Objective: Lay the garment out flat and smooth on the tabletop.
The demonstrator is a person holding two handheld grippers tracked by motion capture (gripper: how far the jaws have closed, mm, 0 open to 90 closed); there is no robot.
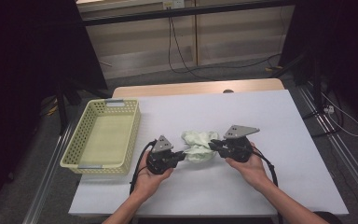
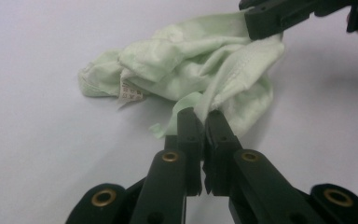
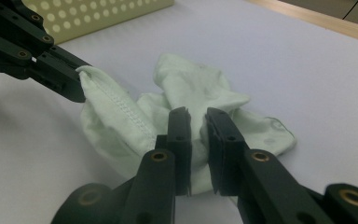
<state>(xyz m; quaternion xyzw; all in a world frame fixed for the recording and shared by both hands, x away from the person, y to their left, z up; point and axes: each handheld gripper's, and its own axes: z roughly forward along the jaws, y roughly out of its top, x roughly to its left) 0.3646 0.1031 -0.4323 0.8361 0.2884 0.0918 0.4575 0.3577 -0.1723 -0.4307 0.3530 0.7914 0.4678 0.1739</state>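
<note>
Since both grippers already pinch it:
cloth [image 1: 198, 145]: soft, light, limp; mid-table, right of basket [image 1: 103, 136]
left gripper [image 2: 204, 115]: jaws clamped on hem
right gripper [image 3: 197, 116]: jaws pinching a fold
hold: seamed edges, less slip

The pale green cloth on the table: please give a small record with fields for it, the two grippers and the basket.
cloth: pale green cloth, crumpled, on the white table, small label on one edge
left gripper: left gripper, fingers shut on a hemmed edge of the cloth
right gripper: right gripper, fingers pinch a fold of the cloth
basket: yellow basket, perforated, at the table's left, apart from the cloth
</note>
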